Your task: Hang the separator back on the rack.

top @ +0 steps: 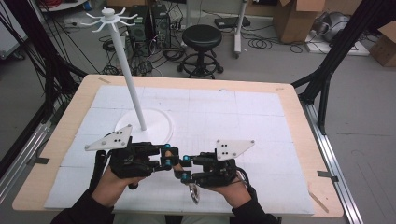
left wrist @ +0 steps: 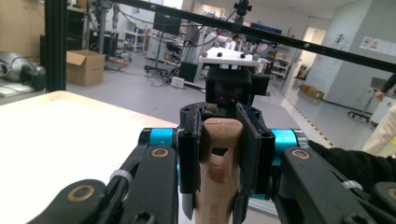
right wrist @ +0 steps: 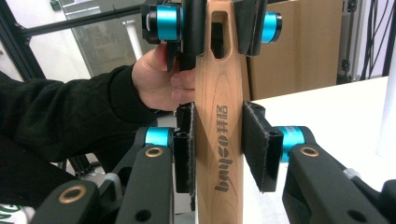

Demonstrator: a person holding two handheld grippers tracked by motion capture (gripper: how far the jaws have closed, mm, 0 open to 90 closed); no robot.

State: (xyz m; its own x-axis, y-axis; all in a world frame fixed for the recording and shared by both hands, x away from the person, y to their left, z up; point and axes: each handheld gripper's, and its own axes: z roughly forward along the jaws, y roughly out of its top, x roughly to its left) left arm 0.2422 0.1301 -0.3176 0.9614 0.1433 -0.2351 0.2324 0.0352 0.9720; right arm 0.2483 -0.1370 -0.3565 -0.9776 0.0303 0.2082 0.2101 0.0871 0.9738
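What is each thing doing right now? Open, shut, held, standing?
Left gripper: shut on the wooden handle's slotted end.
Right gripper: fingers beside the wooden handle, grip unclear.
Wooden handle: held level between both grippers.
White hanger stand: upright on the table, hooks bare.

We hold our left gripper (top: pixel 164 157) and right gripper (top: pixel 186 168) tip to tip near the front edge of the worktop (top: pixel 289 112), both lying about level and pointing inward. A metal utensil head (top: pixel 194 193) hangs below the right gripper, by our right hand (top: pixel 233 192). Behind the left gripper stands a white rack (top: pixel 122 60) on its round base, hooks spread at the top.
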